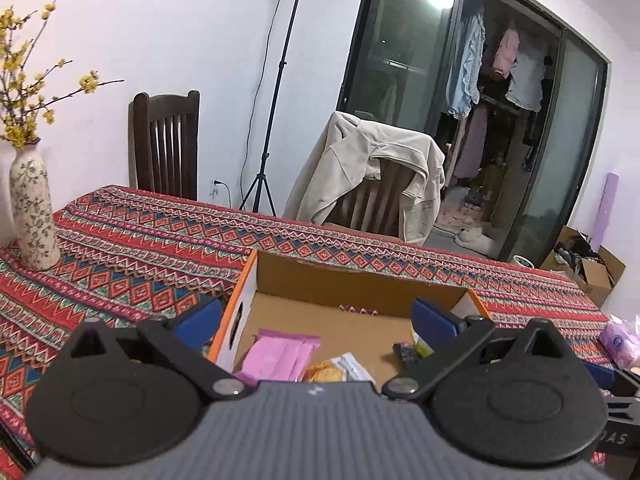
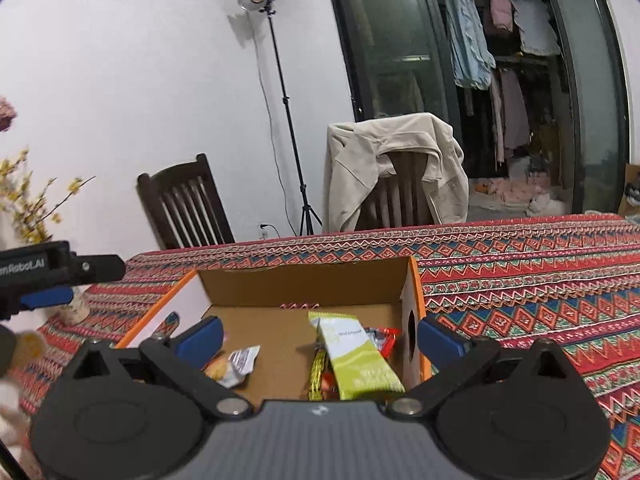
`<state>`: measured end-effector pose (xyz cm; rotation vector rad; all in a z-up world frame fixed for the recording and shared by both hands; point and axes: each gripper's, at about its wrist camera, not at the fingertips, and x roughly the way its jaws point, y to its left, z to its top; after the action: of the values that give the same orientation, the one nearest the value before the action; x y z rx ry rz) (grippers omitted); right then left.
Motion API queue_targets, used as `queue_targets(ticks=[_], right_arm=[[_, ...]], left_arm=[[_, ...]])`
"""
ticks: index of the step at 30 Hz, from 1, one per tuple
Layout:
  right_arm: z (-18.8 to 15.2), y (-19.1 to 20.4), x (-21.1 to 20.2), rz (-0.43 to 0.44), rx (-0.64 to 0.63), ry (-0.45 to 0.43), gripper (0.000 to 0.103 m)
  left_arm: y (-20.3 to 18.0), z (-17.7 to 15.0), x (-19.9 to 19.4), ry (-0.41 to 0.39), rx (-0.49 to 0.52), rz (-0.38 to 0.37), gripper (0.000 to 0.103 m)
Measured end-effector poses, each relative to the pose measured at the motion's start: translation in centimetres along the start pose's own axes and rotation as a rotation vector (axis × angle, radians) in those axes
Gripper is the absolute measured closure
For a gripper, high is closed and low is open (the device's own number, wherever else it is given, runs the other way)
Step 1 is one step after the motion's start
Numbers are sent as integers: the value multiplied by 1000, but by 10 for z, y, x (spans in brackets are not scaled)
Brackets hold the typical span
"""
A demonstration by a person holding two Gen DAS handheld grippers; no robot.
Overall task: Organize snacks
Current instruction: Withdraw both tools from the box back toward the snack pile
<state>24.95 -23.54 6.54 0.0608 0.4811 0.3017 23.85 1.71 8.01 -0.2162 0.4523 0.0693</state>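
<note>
An open cardboard box (image 1: 280, 272) with orange edges sits on the patterned tablecloth; it also shows in the right wrist view (image 2: 304, 284). Inside lie a pink packet (image 1: 280, 356), an orange-and-white packet (image 1: 340, 368) (image 2: 234, 364), a green-and-white bar packet (image 2: 356, 360) and red and yellow wrappers (image 2: 320, 372). My left gripper (image 1: 316, 320) is open and empty above the box's near left side. My right gripper (image 2: 320, 334) is open and empty above the box's near right side, its right finger outside the box wall.
A flowered vase (image 1: 34, 216) with yellow blossoms stands at the table's left. A pink tissue pack (image 1: 622, 340) lies at the right edge. Two chairs (image 1: 166, 144), one draped with a beige jacket (image 1: 372, 172), and a light stand (image 2: 288, 120) are behind the table.
</note>
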Motion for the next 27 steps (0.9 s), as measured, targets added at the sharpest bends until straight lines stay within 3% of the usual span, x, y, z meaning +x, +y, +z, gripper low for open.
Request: queue_targets(ticks=[8,18,27], right_arm=[[-29,1,-40,15,-27,11,0],[-81,-4,-61,5,-6,119,0],[-115,-11,-78,-11,4,178,0]], left_arm=[[13,-36,-30,30,48,-13,0],[31,-86,-53,77,102,18,0],[50,-113,-60,130,63,36,0]])
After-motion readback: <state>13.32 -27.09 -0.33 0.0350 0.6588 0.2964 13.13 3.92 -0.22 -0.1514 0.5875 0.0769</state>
